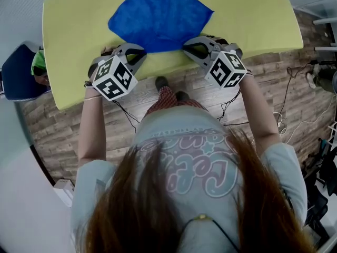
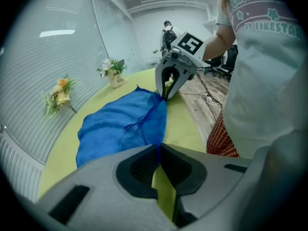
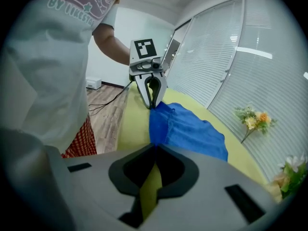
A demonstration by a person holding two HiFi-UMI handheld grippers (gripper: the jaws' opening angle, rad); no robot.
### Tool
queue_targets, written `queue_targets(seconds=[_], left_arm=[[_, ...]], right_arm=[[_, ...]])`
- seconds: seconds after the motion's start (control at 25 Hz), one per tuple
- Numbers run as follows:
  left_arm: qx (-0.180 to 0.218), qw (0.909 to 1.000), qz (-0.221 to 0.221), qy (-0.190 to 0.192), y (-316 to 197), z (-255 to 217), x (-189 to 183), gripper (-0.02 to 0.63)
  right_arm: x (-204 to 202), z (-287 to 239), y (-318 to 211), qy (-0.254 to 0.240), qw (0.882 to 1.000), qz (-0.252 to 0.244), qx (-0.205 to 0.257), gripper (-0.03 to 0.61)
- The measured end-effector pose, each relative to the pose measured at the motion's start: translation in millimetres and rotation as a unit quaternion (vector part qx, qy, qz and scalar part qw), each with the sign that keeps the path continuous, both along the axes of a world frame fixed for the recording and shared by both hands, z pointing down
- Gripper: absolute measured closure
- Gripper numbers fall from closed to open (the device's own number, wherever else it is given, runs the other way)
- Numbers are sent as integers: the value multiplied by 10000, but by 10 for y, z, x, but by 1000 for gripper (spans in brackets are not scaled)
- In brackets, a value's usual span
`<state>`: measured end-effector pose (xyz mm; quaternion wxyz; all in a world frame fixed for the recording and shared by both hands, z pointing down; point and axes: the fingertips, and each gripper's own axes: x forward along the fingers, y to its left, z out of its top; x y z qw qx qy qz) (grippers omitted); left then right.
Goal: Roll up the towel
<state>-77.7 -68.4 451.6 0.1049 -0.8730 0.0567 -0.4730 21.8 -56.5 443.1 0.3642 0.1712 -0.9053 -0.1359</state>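
Observation:
A blue towel [image 1: 158,15] lies spread, slightly rumpled, on the yellow-green table [image 1: 73,30]. Its near edge runs between my two grippers. My left gripper [image 1: 138,54] is shut on the towel's near-left corner; in the left gripper view a thin strip of blue towel [image 2: 120,124] runs in between the closed tips [image 2: 158,149]. My right gripper [image 1: 191,48] is shut on the near-right corner; in the right gripper view the towel [image 3: 192,129] starts right at the closed tips [image 3: 155,146]. Each gripper view shows the other gripper, the right one [image 2: 166,96] and the left one [image 3: 150,105], pinching its corner.
The table's near edge lies just behind both grippers, with wooden floor and cables [image 1: 295,88] beyond. Small flower bunches [image 2: 111,70] [image 3: 254,119] stand along the table's far side by the blinds. A blue chair [image 1: 18,73] stands at the left.

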Motion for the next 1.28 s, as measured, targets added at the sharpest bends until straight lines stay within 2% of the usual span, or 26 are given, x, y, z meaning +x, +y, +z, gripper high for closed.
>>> queue_targets(seconds=[0.2,0.6,0.76,1.04,1.12,1.28], left_arm=[[235,9991,-245,252,117,-95,-10,595],[14,9978,-578,322,439,-66,-32,595],[-153,9972,-693,241,353,-68,-45,595],[-485,9945,-886,271,188,-111,-51,595],[-448,9948,-892,196,120,-97,-44,595],[-316,9960,-836,43,19,-63,-19,595]], right_arm=[[66,-74,139,-283,9995,166,-41,560],[87,-62,416,-683,9951,259,-663,560],[93,-77,338,-1109,9840,535,-1285,560],[147,-95,151,-1440,9597,1061,-2169,560],[150,-83,91,-1447,9554,1173,-2290,560],[160,-40,35,-1260,9576,1254,-2268,558]])
